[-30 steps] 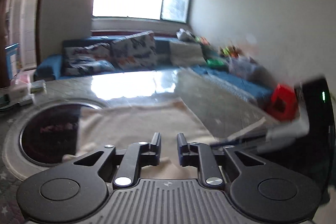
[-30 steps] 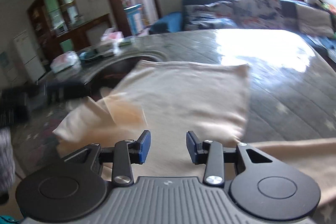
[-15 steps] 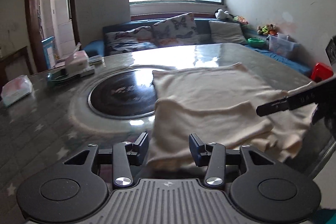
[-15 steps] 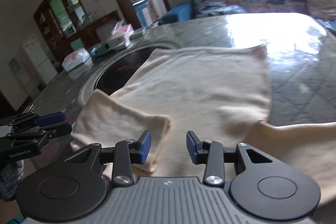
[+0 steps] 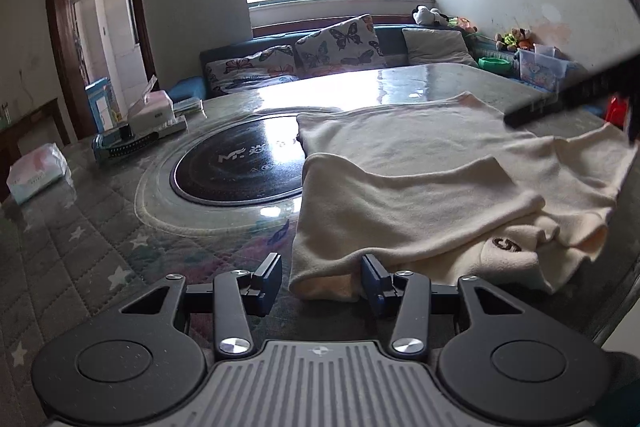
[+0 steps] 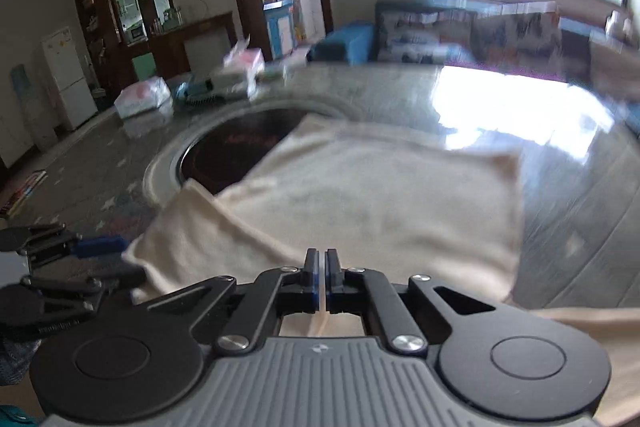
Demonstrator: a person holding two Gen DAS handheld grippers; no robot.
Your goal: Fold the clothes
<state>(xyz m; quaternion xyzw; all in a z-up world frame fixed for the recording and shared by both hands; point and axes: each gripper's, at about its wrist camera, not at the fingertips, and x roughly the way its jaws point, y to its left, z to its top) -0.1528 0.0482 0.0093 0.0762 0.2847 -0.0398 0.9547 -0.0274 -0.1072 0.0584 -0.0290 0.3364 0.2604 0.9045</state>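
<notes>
A cream garment (image 5: 420,187) lies partly folded on the table, one flap doubled over its near part and a small dark logo showing at the near right. My left gripper (image 5: 320,281) stands open low at the garment's near left corner. That corner lies between its fingers close to the right pad, and neither pad presses on it. In the blurred right wrist view the same garment (image 6: 380,195) spreads ahead. My right gripper (image 6: 322,279) is shut above it, with nothing seen between its pads. The left gripper (image 6: 108,259) shows at that view's left edge. The right gripper (image 5: 568,95) hangs over the garment's right side.
A dark round hotplate (image 5: 240,163) is set into the quilted table top (image 5: 80,247), partly under the garment. A tissue box (image 5: 154,111) and a tissue pack (image 5: 36,171) sit at the far left. The table's edge runs close along the garment's right side. A sofa with cushions (image 5: 340,43) stands behind.
My left gripper has opened wider and come down to the garment's near left corner. My right gripper has closed from open, and its view has swung and blurred.
</notes>
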